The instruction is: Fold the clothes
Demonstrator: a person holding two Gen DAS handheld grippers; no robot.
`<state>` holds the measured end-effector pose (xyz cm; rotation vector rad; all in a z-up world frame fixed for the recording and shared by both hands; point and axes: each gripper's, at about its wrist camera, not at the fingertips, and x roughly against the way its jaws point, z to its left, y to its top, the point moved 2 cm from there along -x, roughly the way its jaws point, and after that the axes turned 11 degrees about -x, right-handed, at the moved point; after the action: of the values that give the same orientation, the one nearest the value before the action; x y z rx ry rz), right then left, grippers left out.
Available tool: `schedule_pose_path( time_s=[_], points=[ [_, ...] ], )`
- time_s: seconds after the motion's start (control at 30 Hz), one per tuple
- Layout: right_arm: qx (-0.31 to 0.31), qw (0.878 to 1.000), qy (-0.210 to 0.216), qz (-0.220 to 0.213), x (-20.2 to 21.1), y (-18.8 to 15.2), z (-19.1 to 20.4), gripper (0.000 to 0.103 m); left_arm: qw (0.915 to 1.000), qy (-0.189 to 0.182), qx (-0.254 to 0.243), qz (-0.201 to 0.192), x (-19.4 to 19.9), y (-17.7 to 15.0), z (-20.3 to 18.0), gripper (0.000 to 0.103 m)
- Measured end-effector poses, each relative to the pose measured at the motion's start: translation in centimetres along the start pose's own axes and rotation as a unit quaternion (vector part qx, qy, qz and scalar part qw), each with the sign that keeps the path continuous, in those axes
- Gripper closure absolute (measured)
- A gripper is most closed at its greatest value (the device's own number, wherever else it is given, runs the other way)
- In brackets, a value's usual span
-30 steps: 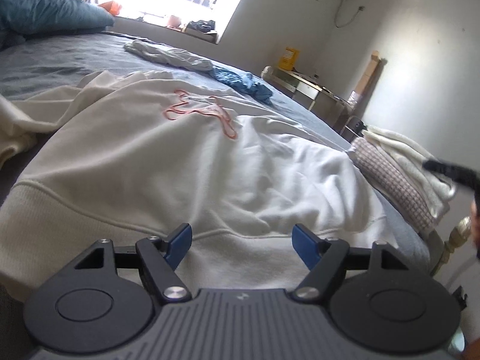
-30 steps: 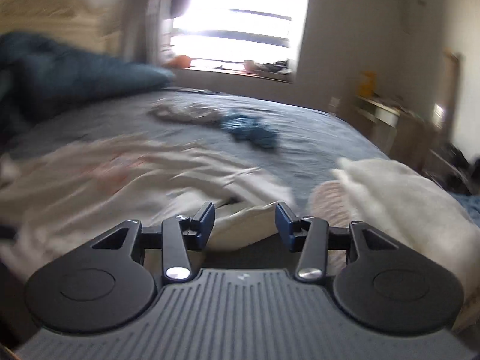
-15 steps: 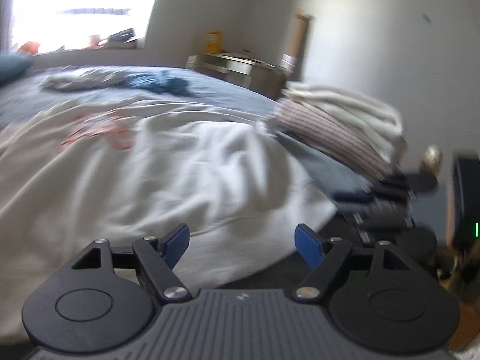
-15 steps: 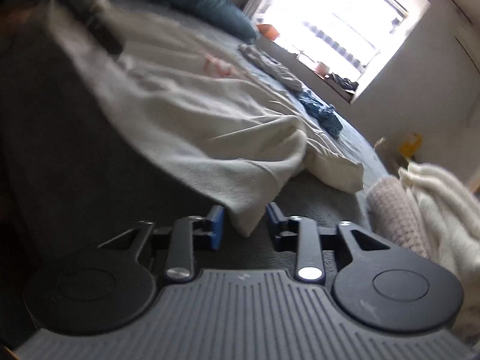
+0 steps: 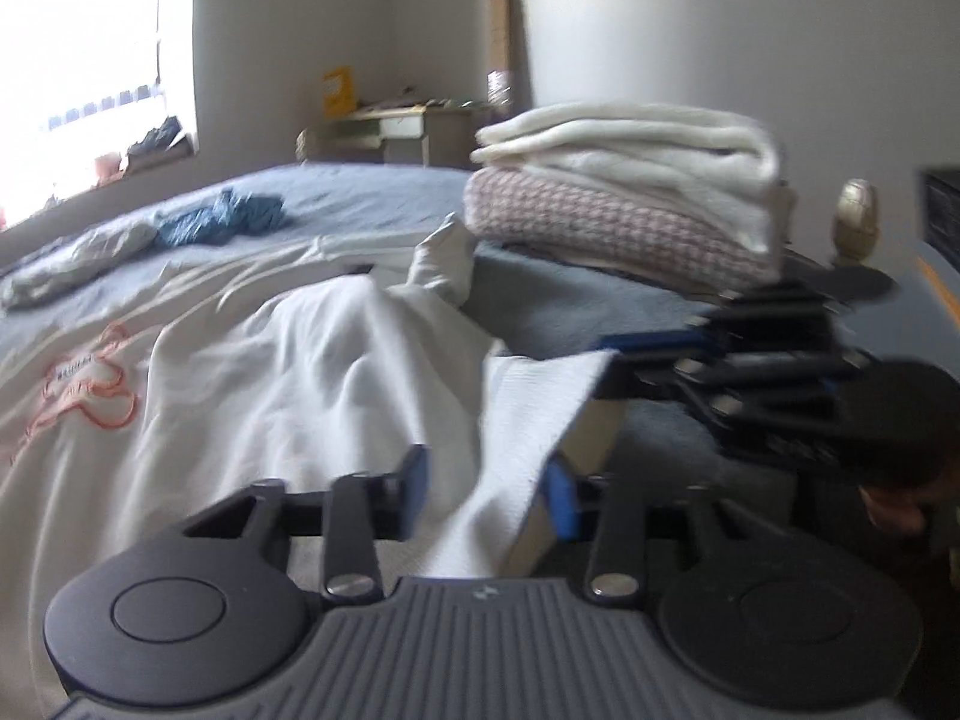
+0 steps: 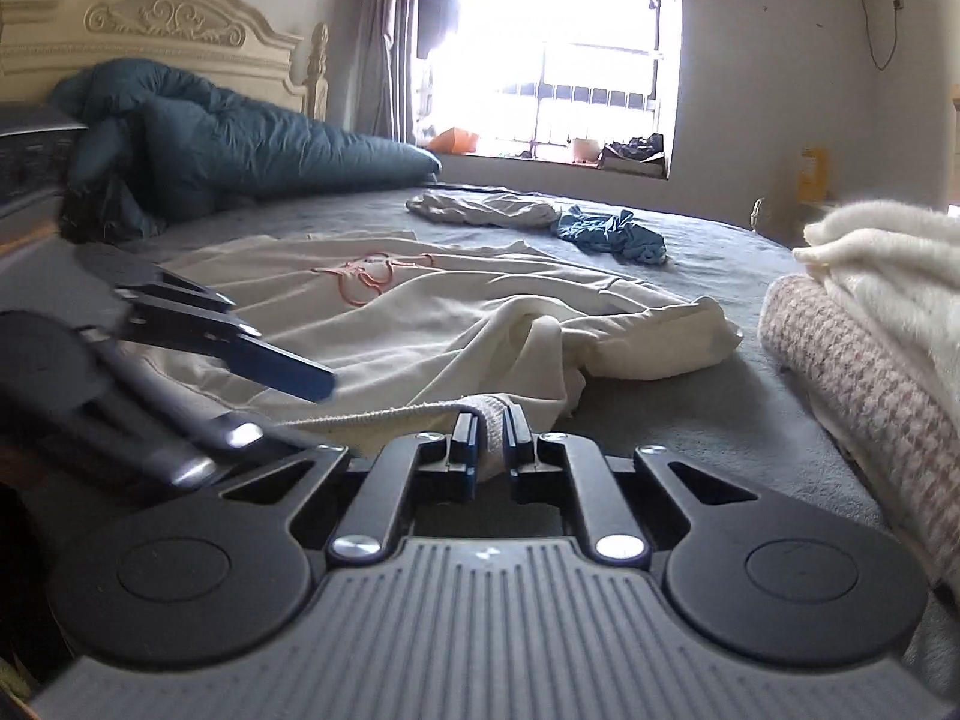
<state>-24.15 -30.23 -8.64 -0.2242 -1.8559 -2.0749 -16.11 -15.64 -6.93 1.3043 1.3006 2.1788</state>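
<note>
Both grippers are on the hem now; the right gripper has pinched a ribbed corner of the cream sweatshirt, its jaws closing the last little bit with the band squeezed between them; half a second ago that corner lay loose just ahead of open jaws. The left gripper has swung across from the middle of the hem to this same corner, and its jaws are closing around the ribbed band; the right pad looks to be against the cloth, the left pad not yet, so no firm grip there. The sweatshirt lies spread on the grey bed, pink print up, one sleeve rumpled beside the folded stack; a blue garment waits farther back. With both tools on one edge, a lift and fold of the bottom looks close; the left needs to finish clamping first.
</note>
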Motion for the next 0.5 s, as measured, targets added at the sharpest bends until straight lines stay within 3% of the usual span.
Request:
schedule_pose_path(
  time_s=[0.03, 0.1, 0.2, 0.4, 0.5],
  points=[
    [-0.001, 1.0, -0.002, -0.002, 0.0, -0.2, 0.0, 0.096, 1.0, 0.0, 0.006, 0.003, -0.3, 0.0, 0.3, 0.084],
    [0.003, 1.0, -0.007, -0.002, 0.1, -0.5, 0.1, 0.095, 0.9997, 0.0, 0.022, 0.002, -0.3, 0.0, 0.7, 0.092],
    [-0.001, 1.0, -0.008, 0.004, -0.2, -1.1, 0.1, 0.094, 0.9993, 0.007, 0.037, -0.004, -0.2, 0.2, 1.0, 0.098],
    [-0.022, 0.999, -0.015, 0.022, -1.5, -1.9, 0.3, 0.092, 0.9981, 0.004, 0.025, -0.056, 2.2, 1.1, 0.5, 0.099],
    [-0.015, 0.999, -0.042, 0.025, -2.6, -1.5, 0.8, 0.093, 0.9954, 0.001, 0.031, -0.09, 4.0, 1.6, 0.7, 0.099]
  ],
)
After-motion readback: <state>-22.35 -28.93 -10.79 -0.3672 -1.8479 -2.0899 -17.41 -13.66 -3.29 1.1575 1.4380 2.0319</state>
